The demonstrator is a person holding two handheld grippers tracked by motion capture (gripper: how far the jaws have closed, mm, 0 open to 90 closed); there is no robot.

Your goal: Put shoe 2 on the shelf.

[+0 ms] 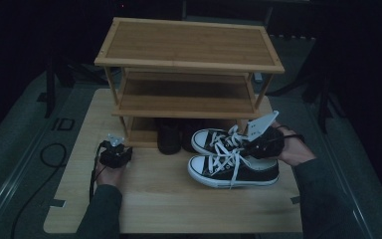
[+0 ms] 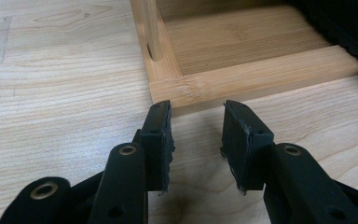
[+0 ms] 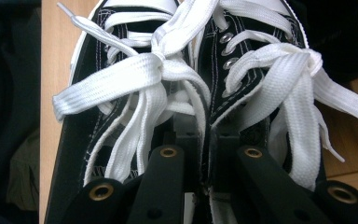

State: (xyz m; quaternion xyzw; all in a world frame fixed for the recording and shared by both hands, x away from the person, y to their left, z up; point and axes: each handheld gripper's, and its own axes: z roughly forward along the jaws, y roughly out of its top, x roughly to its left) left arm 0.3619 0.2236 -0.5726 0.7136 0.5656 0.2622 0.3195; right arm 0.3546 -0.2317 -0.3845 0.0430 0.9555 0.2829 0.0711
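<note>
Three-tier rack stands at the far middle of the table, back edge near the table's far edge. Dark shoes sit in the bottom tier, toes toward the near edge. Two sneakers lie side by side on the table just before the rack's right half, toes pointing left, one nearer the rack, one nearer the near edge. Right gripper is at their heel end, right side. Left gripper is just before the rack's front-left corner, on the table's left side.
</note>
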